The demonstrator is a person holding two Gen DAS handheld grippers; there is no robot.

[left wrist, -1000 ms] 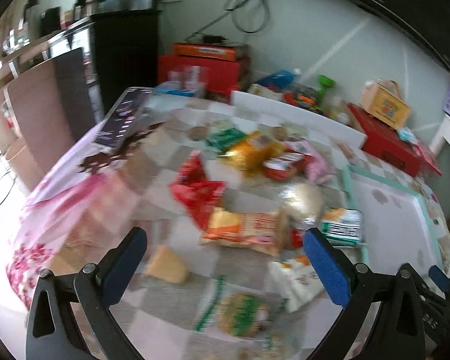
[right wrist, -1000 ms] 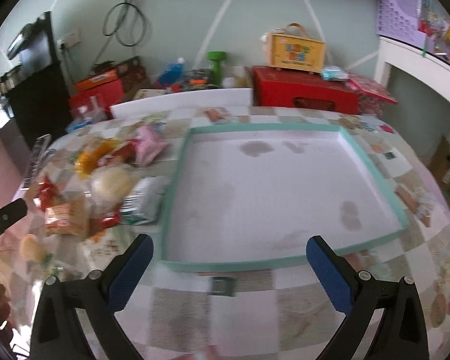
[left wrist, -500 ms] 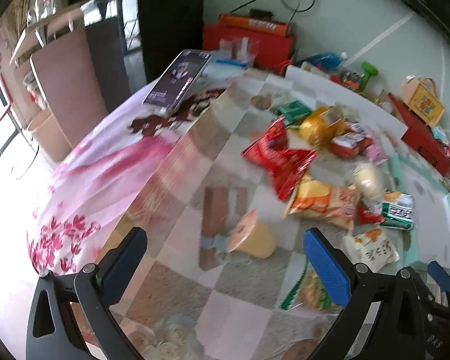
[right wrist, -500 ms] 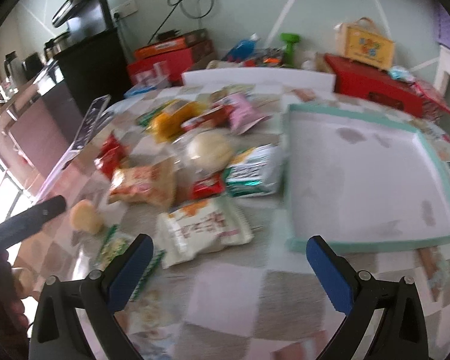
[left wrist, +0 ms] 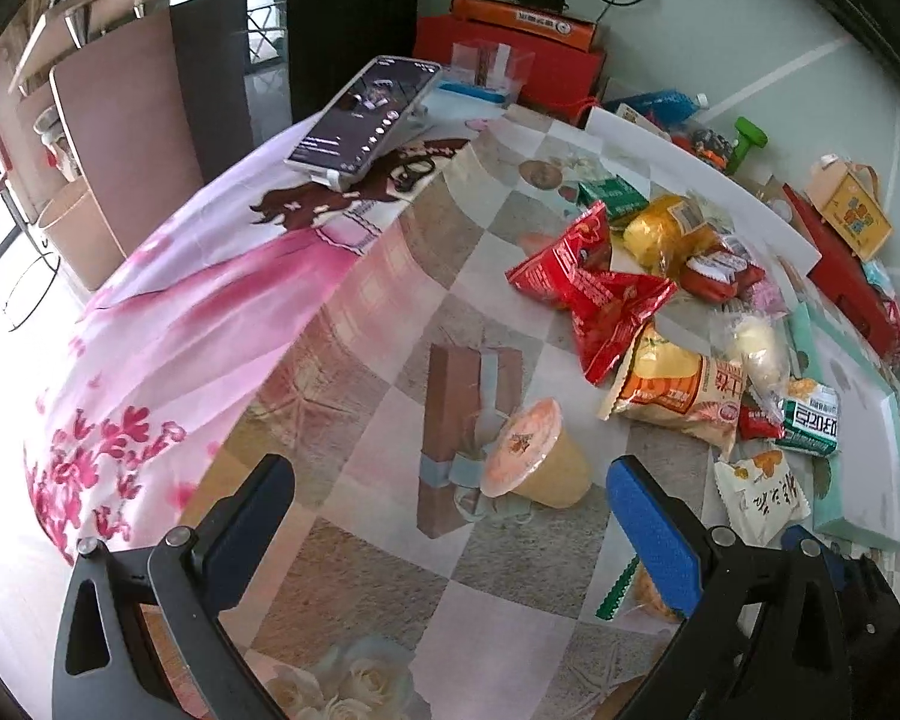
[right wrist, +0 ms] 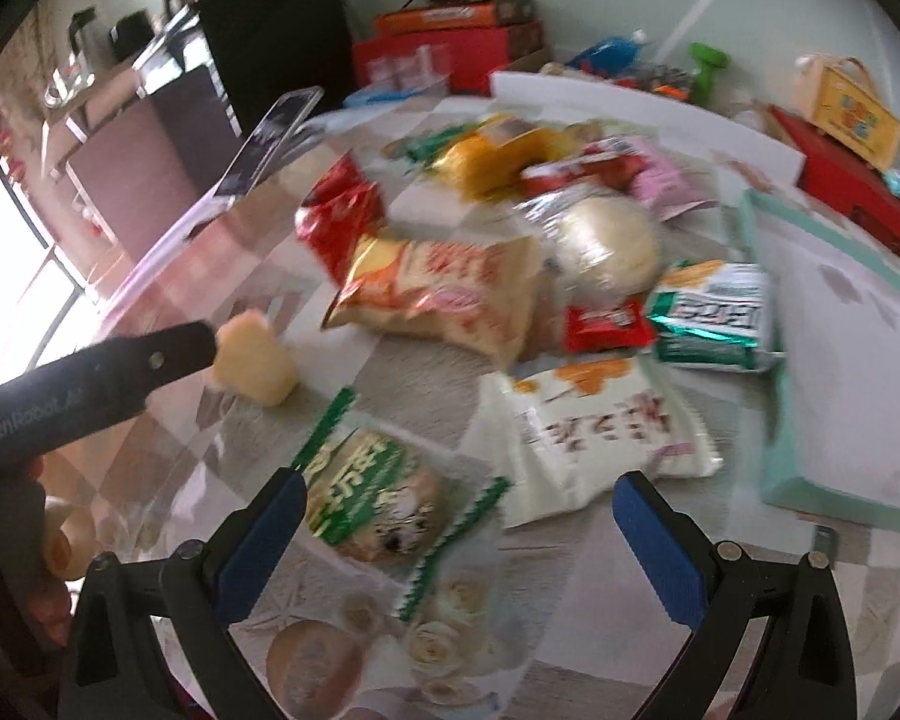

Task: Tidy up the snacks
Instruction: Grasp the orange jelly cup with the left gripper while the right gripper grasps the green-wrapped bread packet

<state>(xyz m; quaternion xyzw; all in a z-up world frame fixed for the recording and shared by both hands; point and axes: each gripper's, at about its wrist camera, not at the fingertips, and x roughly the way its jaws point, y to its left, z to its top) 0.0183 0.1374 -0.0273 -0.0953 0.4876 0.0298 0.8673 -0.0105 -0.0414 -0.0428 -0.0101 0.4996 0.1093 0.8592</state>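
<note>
On the checked tablecloth [left wrist: 510, 276], a pudding cup [left wrist: 534, 462] lies tipped on its side just ahead of the left gripper [left wrist: 450, 516], whose fingers are spread wide and hold nothing. Right gripper [right wrist: 459, 534] is likewise spread and empty above a green-edged packet [right wrist: 378, 498], with the teal-rimmed tray [right wrist: 834, 492] near the heap of snack bags.

Both open grippers have swung left, nearing the pudding cup [left wrist: 534, 461].
</note>
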